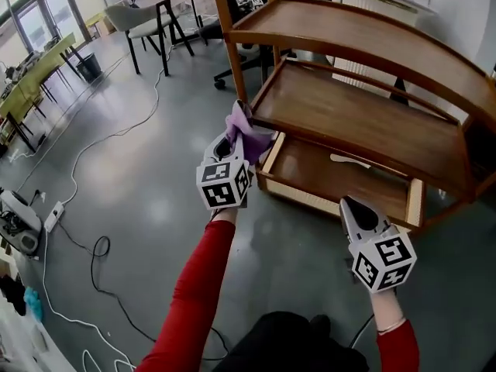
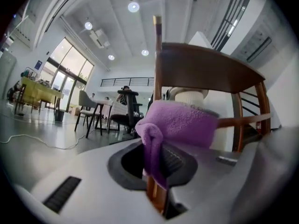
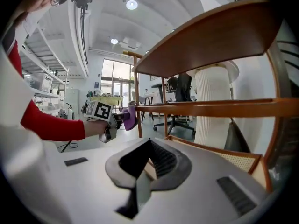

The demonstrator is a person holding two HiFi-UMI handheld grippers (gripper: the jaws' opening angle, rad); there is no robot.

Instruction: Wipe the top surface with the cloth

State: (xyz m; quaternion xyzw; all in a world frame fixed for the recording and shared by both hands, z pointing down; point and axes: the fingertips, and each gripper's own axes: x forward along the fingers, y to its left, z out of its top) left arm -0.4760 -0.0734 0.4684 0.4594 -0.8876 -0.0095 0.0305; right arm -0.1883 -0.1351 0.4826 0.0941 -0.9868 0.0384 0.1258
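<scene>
At 9 o'clock in the head view, open grey floor (image 1: 116, 184) runs to the frame edge. It is crossed by a white cable (image 1: 75, 177), with a power strip (image 1: 53, 217) near 8 o'clock and chairs (image 1: 143, 22) at 11 o'clock.

At centre, the left gripper (image 1: 232, 139) points toward 1 o'clock. Its jaws are clamped on a fold of the purple cloth (image 1: 249, 129), and the left gripper view shows the rest of the cloth bunched beyond the tips. The cloth sits at the left front corner of the middle shelf (image 1: 364, 122) of a wooden cart. Whether it touches the rail cannot be told.

The top shelf (image 1: 349, 33), with its raised rim, lies from 12 to 2 o'clock, above the cloth and apart from it. The cart's upright post (image 1: 223, 29) rises at 12 o'clock of the left gripper.

The bottom shelf (image 1: 310, 169) projects toward 5 o'clock, and its front rail faces the person.

At 5 o'clock, the right gripper (image 1: 355, 205) is held just in front of that rail. Its jaws are drawn together with nothing between them. In the right gripper view, shelf edges span 12 to 3 o'clock, with clear floor toward 9 o'clock.
</scene>
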